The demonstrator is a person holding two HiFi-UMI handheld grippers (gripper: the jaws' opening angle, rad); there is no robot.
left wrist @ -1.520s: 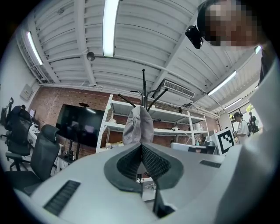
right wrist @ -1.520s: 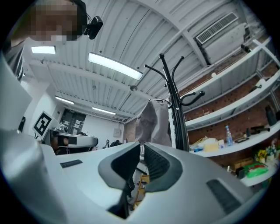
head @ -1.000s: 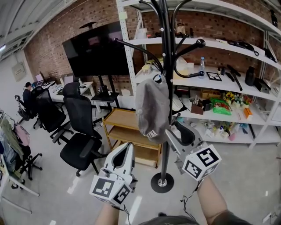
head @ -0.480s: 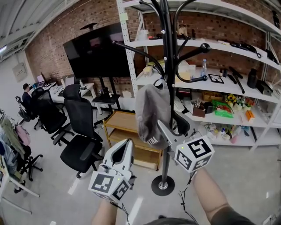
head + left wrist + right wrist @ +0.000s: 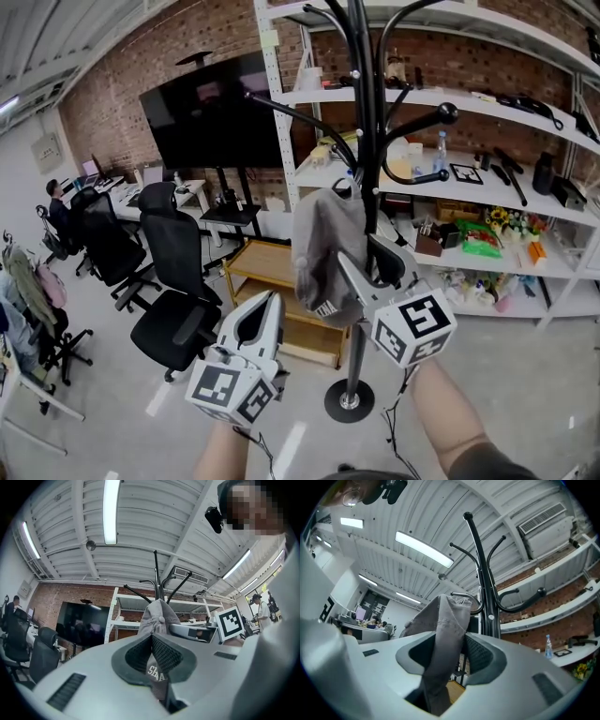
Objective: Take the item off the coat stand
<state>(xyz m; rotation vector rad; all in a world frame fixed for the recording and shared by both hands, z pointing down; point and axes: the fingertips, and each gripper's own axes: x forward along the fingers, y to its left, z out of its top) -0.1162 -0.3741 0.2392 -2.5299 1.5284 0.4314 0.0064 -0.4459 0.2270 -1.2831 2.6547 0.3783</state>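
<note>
A grey cap (image 5: 323, 248) hangs from a lower hook of the black coat stand (image 5: 364, 141). My right gripper (image 5: 370, 262) is raised to the cap's lower right side. In the right gripper view the cap's fabric (image 5: 443, 620) hangs down between the jaws of the right gripper (image 5: 452, 643). Those jaws are closing, and a gap still shows at the right pad (image 5: 480, 653). My left gripper (image 5: 269, 302) is lower left of the cap, shut and empty. In its own view the left gripper (image 5: 151, 637) has its tips touching, with the cap (image 5: 157, 616) beyond them.
White shelving (image 5: 487, 103) full of small items stands right behind the stand. A wooden cart (image 5: 272, 281) sits beside the stand's round base (image 5: 349, 401). Black office chairs (image 5: 173, 300) and a large dark screen (image 5: 211, 108) are to the left. A person sits at far-left desks.
My right gripper has moved up and left to the cap, and the fabric now lies between its jaws. The left gripper has hardly moved.
</note>
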